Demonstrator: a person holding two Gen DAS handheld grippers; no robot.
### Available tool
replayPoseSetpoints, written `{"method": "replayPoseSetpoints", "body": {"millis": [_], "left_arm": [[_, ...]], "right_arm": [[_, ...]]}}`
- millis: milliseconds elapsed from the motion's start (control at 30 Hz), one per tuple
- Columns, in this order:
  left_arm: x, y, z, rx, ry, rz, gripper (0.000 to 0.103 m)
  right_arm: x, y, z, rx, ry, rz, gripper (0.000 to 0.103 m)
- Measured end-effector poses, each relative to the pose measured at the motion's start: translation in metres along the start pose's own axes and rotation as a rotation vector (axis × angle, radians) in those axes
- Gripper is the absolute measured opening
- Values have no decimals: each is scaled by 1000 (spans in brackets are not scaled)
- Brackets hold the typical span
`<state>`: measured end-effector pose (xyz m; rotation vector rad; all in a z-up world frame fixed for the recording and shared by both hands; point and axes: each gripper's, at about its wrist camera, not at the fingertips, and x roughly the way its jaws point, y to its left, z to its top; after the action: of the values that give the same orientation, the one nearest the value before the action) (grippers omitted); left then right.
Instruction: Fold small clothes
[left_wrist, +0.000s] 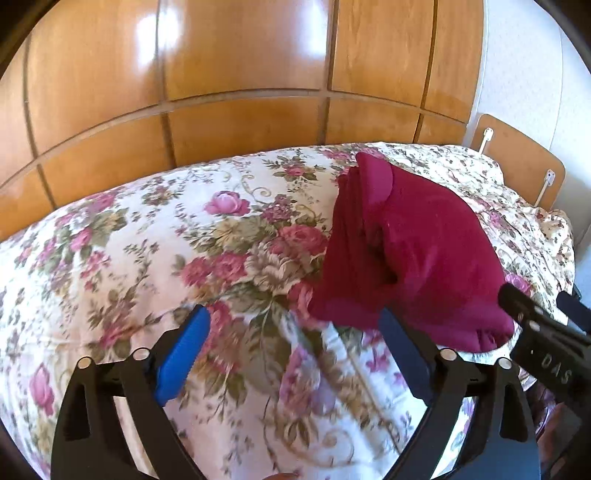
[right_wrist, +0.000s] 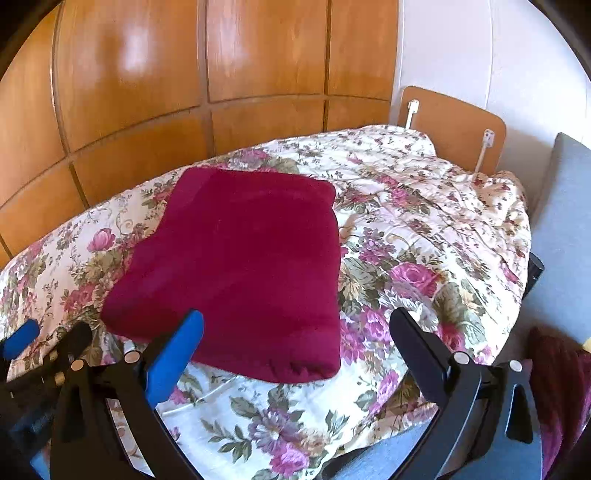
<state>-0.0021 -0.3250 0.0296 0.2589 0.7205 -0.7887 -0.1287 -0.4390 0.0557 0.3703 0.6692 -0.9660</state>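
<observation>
Left gripper (left_wrist: 295, 341): fingers spread wide, nothing between them, blue pad (left_wrist: 181, 356) clear of the cloth; bare floral bedspread (left_wrist: 110, 258) beneath.

Right gripper (right_wrist: 299, 343): fingers spread wide, holding nothing; its blue-padded finger (right_wrist: 173, 354) overlaps the garment's near edge in the picture, contact not determinable.

Dark red garment (right_wrist: 236, 266): folded into a rough rectangle, lying flat on the bedspread, centre-left of the right wrist view, right of centre in the left.

Wooden wardrobe panels (right_wrist: 147, 74): upper frame, behind the bed.

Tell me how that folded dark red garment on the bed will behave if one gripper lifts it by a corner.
The dark red garment looks soft and layered, so it would probably droop and unfold. It seems light, and its matte knit should hardly slip.
</observation>
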Motion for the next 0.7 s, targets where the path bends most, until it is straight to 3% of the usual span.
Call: {"method": "replayPoseSetpoints", "body": {"millis": [200,700], "left_arm": [[-18,-4,-9,-5,-20,0,94],[-33,-4,-9,-16,-50,12,94]], "right_arm": [[-19,2,-7,-7,-37,-23,101],[-26,-3,-23,-3,-18,-42,101]]}}
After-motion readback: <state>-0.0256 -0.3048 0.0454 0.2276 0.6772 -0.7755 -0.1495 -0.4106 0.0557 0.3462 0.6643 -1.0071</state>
